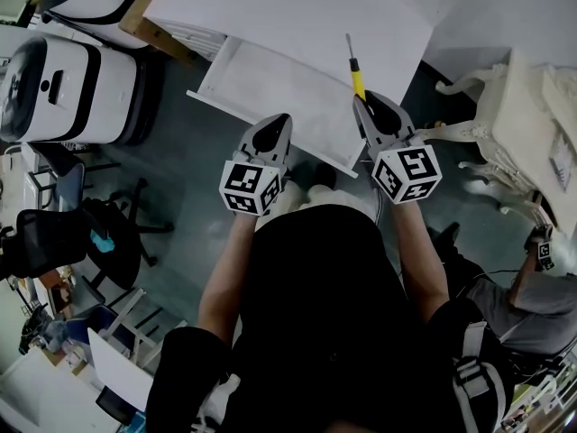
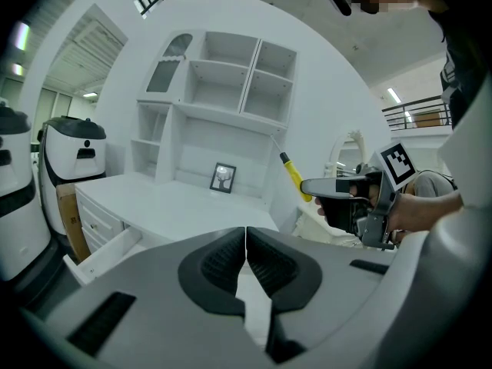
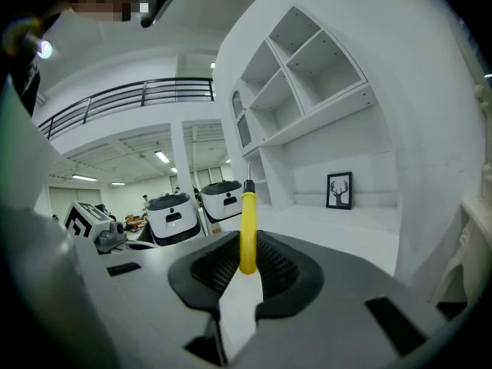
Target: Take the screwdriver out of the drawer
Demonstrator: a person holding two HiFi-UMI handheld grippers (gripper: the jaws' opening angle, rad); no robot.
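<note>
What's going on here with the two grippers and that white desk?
A person at a white desk holds a gripper in each hand. The right gripper is shut on the yellow handle of a screwdriver and holds it in the air over the open drawer, shaft pointing toward the desk. The left gripper is shut and empty, beside it.

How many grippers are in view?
2. The left gripper, shut and empty, is by the open drawer; the right gripper, beside it, grips the screwdriver. No others show.
</note>
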